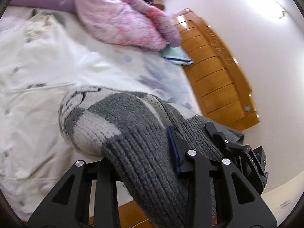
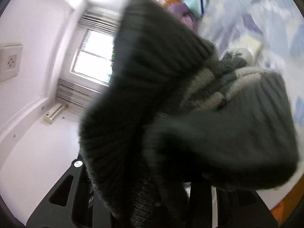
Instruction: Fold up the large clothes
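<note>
Left wrist view: the left gripper [image 1: 144, 163] is clenched on a fold of the grey knitted sweater [image 1: 121, 125], whose thick ribbed fabric runs down between the black fingers and out at 6 o'clock. The rest of the garment, with its pale grey pattern, bulges toward 10 o'clock and hangs clear above the white bedding [image 1: 38, 76]. At 3 o'clock a second black claw, the right gripper [image 1: 218, 138], bites the sweater's far edge. A pink quilt [image 1: 121, 19] lies heaped at 12 o'clock; the wooden headboard [image 1: 214, 72] stands at 2 o'clock against a white wall. Right wrist view: the picture is blurred. The sweater [image 2: 190, 114] fills the centre and the 3 o'clock side, draped over the right gripper [image 2: 148, 193] and hiding both fingertips; the fabric passes down between the finger frames, so the claw is judged to be grasping it. A window [image 2: 95, 57] shows at 10 o'clock, the patterned bed sheet [image 2: 266, 19] at 1 o'clock. Assessment: the step in hand is lifting the sweater off the bed by two points, ahead of any fold. The next move calls for drawing the two grips apart so the garment hangs open, then laying it flat on bare bedding clear of the quilt.
</note>
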The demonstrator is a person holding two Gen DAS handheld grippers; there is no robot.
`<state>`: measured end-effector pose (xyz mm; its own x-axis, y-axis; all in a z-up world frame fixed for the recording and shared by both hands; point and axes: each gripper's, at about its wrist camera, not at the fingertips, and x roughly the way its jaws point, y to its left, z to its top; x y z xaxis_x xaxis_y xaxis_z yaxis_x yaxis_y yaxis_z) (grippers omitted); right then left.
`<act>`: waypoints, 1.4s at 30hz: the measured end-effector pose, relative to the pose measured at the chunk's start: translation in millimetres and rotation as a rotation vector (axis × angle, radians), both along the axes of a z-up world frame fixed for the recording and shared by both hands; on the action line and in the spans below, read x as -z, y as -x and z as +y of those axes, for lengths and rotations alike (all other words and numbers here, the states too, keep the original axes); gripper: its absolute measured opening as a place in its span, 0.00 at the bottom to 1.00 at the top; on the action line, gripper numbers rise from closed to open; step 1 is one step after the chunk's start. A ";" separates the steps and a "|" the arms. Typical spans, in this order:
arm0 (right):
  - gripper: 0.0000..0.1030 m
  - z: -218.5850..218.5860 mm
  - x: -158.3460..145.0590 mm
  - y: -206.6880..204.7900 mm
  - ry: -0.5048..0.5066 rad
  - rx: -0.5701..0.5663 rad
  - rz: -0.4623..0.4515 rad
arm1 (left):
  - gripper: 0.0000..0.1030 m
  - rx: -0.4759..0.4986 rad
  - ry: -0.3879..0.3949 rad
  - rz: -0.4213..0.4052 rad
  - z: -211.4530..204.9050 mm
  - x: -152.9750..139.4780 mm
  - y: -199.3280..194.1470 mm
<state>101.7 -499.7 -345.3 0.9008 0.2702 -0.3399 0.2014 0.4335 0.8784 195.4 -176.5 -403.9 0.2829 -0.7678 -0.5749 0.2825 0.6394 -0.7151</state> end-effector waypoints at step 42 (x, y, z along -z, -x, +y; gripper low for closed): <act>0.71 -96.0 164.3 95.7 0.155 0.152 0.658 | 0.72 0.075 -0.469 0.006 -81.1 150.9 118.0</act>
<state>6.1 -595.6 -509.6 0.5179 0.0617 -0.8532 0.7394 0.4693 0.4827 77.4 -257.6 -554.8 0.2321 -0.4429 -0.8660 0.3366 0.8719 -0.3557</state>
